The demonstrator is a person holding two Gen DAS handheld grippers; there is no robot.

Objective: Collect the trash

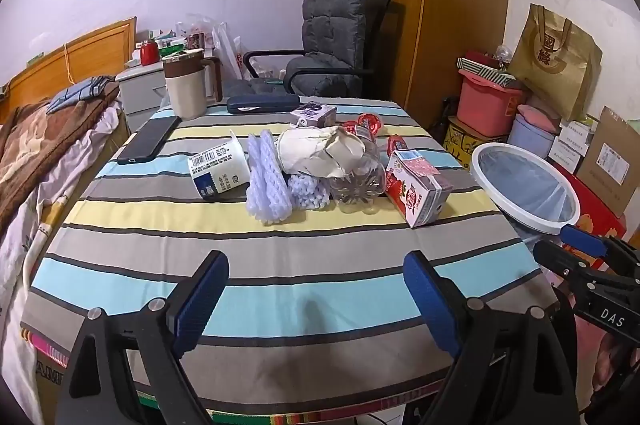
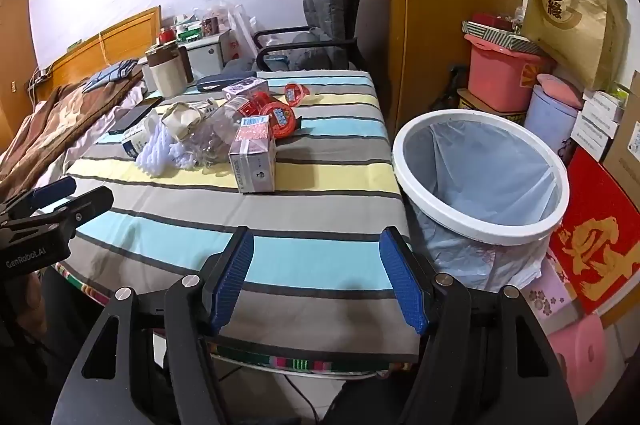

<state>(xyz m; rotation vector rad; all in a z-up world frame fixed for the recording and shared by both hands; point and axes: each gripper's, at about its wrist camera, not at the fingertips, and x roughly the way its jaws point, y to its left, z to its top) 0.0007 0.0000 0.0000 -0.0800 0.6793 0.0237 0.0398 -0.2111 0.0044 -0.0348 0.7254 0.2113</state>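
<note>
Table point(image 1: 280, 265) under a striped cloth; the trash sits in one heap mid-table, well clear of both grippers. Bin point(image 2: 480, 225), white rim with a clear liner, stands on the floor just beside the table's right edge, mouth tilted toward the camera. Left gripper point(image 1: 316, 297) hangs over the near edge, fingers spread wide, nothing between them; right gripper point(image 2: 316, 277) likewise wide apart and empty, closer to the bin. Heap, biggest first: clear bottle point(image 1: 356, 185) on its side, crumpled paper point(image 1: 320, 153) on top of it, foam net point(image 1: 266, 181), carton point(image 1: 418, 189), cup point(image 1: 218, 173), red lids point(image 2: 276, 113) behind. Nothing collected yet, by my read. Risks: items touch and overlap, so grabbing the bottle would likely drag the paper off or roll it toward the edge; the foam net is soft and may slip from the pads; the phone point(image 1: 148, 145), mug point(image 1: 188, 89) and case point(image 1: 262, 103) aren't trash and sit near the heap. Text: "DAS" on the right gripper body in the left view, "GenRobot.AI" on the left body in the right view; barcode on the cup; strawberry print on the carton, writing there too small to read.
</note>
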